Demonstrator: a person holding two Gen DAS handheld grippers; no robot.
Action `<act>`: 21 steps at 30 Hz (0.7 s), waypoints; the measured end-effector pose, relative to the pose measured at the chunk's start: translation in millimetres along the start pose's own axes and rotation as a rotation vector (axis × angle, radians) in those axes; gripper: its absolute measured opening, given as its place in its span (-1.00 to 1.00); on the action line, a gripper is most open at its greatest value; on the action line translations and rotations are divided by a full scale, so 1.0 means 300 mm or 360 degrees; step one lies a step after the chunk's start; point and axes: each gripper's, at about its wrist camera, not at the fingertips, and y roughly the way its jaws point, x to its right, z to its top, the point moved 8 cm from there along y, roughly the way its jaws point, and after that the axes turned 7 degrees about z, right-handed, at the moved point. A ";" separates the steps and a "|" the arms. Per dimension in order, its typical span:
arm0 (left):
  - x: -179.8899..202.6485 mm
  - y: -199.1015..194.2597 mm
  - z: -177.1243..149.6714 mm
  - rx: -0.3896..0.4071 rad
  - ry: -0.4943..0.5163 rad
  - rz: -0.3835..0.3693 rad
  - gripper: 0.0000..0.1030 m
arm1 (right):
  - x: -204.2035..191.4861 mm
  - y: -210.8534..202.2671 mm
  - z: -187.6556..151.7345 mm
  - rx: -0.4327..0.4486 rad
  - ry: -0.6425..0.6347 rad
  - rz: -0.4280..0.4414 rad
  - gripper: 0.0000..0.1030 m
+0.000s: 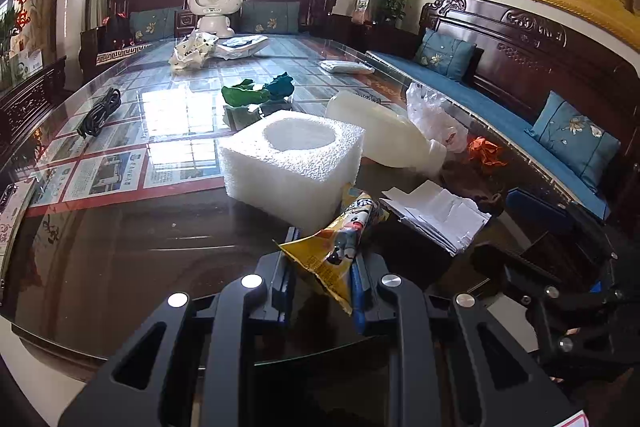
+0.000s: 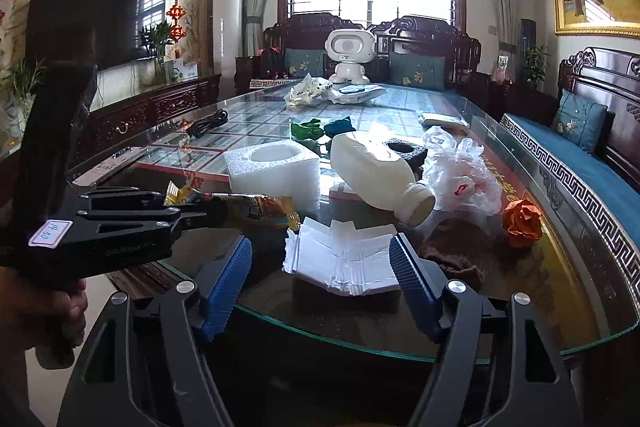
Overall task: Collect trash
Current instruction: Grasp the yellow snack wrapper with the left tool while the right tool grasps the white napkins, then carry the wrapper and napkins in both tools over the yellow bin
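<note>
A yellow snack wrapper [image 1: 336, 251] sticks up between the fingers of my left gripper [image 1: 324, 259], which is shut on it just above the glass table [image 1: 120, 251]. From the right wrist view the same left gripper [image 2: 216, 205] comes in from the left, the wrapper [image 2: 264, 209] trailing out of it. A folded white paper piece [image 2: 344, 259] lies near the table's front edge. My right gripper [image 2: 320, 251] straddles it, open, its left pad clear of the paper. That paper [image 1: 436, 215] also shows beside the right gripper [image 1: 512, 231].
Behind the paper are a white foam block [image 2: 276, 167], a white bottle on its side [image 2: 376, 171], a clear plastic bag [image 2: 460, 171], an orange paper ball [image 2: 522, 223] and a brown cloth [image 2: 452, 247]. Green and teal scraps [image 1: 256, 91] and a black cable [image 1: 100, 111] lie farther back.
</note>
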 end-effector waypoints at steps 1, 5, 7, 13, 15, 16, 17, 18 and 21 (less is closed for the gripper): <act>-0.004 -0.004 -0.004 0.0000 0.0003 0.0000 -0.55 | -0.003 0.008 -0.003 -0.0007 -0.0007 -0.0001 0.27; -0.020 -0.004 -0.015 -0.0011 -0.0002 0.0004 -0.55 | -0.016 0.046 -0.017 -0.0024 -0.0076 -0.0076 0.27; -0.024 -0.001 -0.016 -0.0013 -0.0007 -0.0005 -0.55 | -0.013 0.070 -0.026 -0.0051 -0.0101 -0.0120 0.21; -0.019 0.001 -0.011 -0.0009 0.0001 -0.0019 -0.55 | 0.018 0.129 -0.036 -0.0099 -0.0081 -0.0166 -0.27; -0.018 0.002 -0.012 -0.0011 0.0001 -0.0029 -0.55 | 0.032 0.135 -0.037 -0.0104 -0.0028 -0.0130 -0.55; -0.016 0.000 -0.012 -0.0008 0.0004 -0.0033 -0.55 | 0.040 0.131 -0.035 -0.0087 0.0001 -0.0114 -0.58; -0.012 -0.002 -0.011 -0.0005 0.0009 -0.0039 -0.55 | 0.046 0.127 -0.031 -0.0074 0.0024 -0.0097 -0.61; -0.009 -0.004 -0.009 -0.0001 0.0012 -0.0045 -0.55 | 0.051 0.120 -0.026 -0.0059 0.0044 -0.0081 -0.66; -0.002 -0.012 -0.005 0.0007 0.0009 -0.0062 -0.55 | 0.055 0.098 -0.011 -0.0022 0.0071 -0.0051 -0.76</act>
